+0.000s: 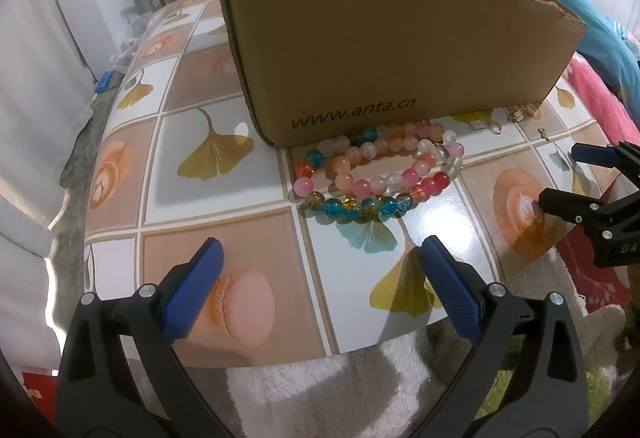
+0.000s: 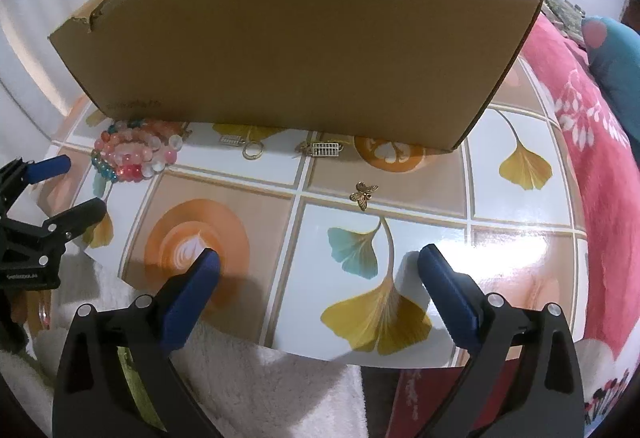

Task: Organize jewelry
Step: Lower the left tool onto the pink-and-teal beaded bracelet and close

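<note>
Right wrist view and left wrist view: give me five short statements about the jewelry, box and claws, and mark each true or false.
1. The beaded bracelets lie on the table in front of the cardboard box. True.
2. The left claw is shut on a bracelet. False: it is open and holds nothing.
3. A gold butterfly charm lies alone on the table, apart from the box. True.
4. The bracelets are already inside the box. False: they lie outside, against its front wall.
5. The right claw grips the butterfly charm. False: it is open, with the charm lying well ahead of it.
</note>
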`<state>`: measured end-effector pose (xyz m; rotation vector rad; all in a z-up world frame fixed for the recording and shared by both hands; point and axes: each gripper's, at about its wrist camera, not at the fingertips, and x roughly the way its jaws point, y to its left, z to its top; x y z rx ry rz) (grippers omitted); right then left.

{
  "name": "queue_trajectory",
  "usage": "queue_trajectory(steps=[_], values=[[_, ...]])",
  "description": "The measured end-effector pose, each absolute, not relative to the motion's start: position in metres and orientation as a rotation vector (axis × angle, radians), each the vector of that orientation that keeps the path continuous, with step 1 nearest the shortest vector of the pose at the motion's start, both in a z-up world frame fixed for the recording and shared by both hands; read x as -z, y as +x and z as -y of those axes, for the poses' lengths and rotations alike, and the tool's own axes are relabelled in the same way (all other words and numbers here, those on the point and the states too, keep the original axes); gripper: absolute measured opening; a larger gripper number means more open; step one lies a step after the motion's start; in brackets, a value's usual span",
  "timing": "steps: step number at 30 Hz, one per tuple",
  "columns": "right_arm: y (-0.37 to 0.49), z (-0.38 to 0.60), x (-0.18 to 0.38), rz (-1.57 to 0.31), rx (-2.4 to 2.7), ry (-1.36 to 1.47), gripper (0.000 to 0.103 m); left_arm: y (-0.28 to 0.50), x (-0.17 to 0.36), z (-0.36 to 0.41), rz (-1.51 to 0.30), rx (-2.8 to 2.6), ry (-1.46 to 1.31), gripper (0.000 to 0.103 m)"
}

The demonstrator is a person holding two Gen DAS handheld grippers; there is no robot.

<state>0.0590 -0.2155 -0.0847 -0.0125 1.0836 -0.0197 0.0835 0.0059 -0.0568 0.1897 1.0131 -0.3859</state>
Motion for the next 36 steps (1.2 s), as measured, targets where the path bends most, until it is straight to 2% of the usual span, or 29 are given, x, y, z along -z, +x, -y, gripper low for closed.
queue_trajectory(steps=[10, 18, 22, 28, 29, 36], values=[[0.055, 0.219, 0.083, -1.029, -0.018, 0.024, 0.096, 0.083, 0.054, -0.01, -0.984, 0.404, 0.176, 0.095], [0.048, 0.208, 0.053, -0.879, -0.202, 0.142, 0.096, 0.074, 0.015, -0.031, -0.764, 0.436, 0.056, 0.093], [0.053, 0.19, 0.052, -0.868, -0.275, 0.149, 0.086, 0.083, 0.016, -0.033, -0.774, 0.431, 0.043, 0.067], [0.071, 0.172, 0.056, -0.9, -0.292, 0.161, 0.068, 0.1, 0.029, -0.033, -0.865, 0.459, -0.008, 0.038], [0.074, 0.171, 0.057, -0.907, -0.292, 0.165, 0.066, 0.102, 0.031, -0.034, -0.877, 0.461, -0.013, 0.036], [0.096, 0.167, 0.071, -0.99, -0.253, 0.187, 0.037, 0.114, 0.041, -0.036, -0.932, 0.496, -0.024, 0.019]])
